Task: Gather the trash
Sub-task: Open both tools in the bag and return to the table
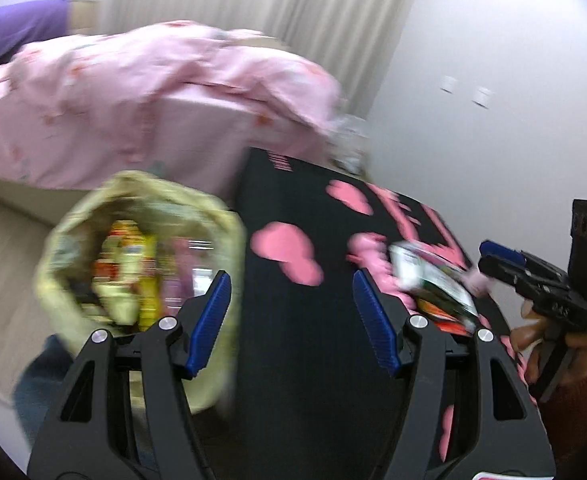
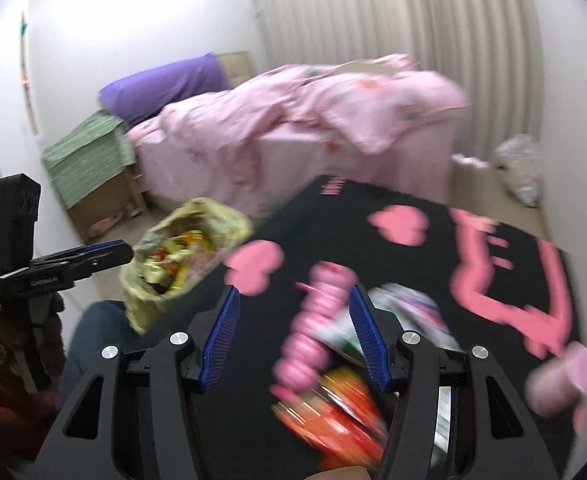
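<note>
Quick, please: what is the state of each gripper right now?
Left gripper: open, holding nothing.
Right gripper: open, holding nothing.

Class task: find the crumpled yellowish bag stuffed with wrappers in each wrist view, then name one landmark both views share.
Left wrist view: yellowish bag, lower left, beside the black rug's left edge.
Right wrist view: yellowish bag, left of centre, at the rug's left edge.
Shared landmark: pink quilt on the bed.

no legible text — pink lettering on black rug (image 2: 433,216) and wrappers blurred, unreadable
</note>
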Available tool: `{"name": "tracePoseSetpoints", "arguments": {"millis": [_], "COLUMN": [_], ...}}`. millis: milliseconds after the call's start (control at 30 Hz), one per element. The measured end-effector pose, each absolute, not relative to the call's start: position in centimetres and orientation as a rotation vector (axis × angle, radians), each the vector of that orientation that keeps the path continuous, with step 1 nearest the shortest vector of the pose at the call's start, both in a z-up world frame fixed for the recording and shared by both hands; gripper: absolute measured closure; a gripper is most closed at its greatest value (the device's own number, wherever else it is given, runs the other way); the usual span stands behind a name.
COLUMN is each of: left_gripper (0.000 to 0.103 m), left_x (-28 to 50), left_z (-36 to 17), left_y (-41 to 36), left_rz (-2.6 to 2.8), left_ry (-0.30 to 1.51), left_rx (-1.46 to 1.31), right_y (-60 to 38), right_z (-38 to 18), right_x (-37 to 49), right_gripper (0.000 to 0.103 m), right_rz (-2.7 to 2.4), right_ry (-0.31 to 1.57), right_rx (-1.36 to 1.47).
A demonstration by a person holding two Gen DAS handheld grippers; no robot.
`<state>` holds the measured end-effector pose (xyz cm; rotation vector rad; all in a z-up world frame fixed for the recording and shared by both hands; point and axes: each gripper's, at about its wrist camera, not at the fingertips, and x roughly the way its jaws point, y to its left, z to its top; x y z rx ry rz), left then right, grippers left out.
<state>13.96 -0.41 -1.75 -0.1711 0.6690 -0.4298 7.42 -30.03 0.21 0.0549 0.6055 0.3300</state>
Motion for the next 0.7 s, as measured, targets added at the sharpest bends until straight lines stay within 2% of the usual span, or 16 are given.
{"name": "tracePoseSetpoints", "arguments": {"millis": [300,700], "left_gripper": [0.043,0.043], "left_x": [13.1,12.7], "left_z": [-3.3,-5.4], "left_y": [-10.0,-15.6], "left_rz": [-0.667,-0.758], "left_ry": [0.741,0.844], "left_rx": [-0.042,0.022], "right_y": [-40.2,-40.9], "right_z": [-3.0,-7.2], "right_x": [1.2,0.2], "right_gripper": [0.049,0.049], "right_rz": [0.128,0.142], "right_ry": [0.645,0.696], "right_rx": [0.182,0.220]}}
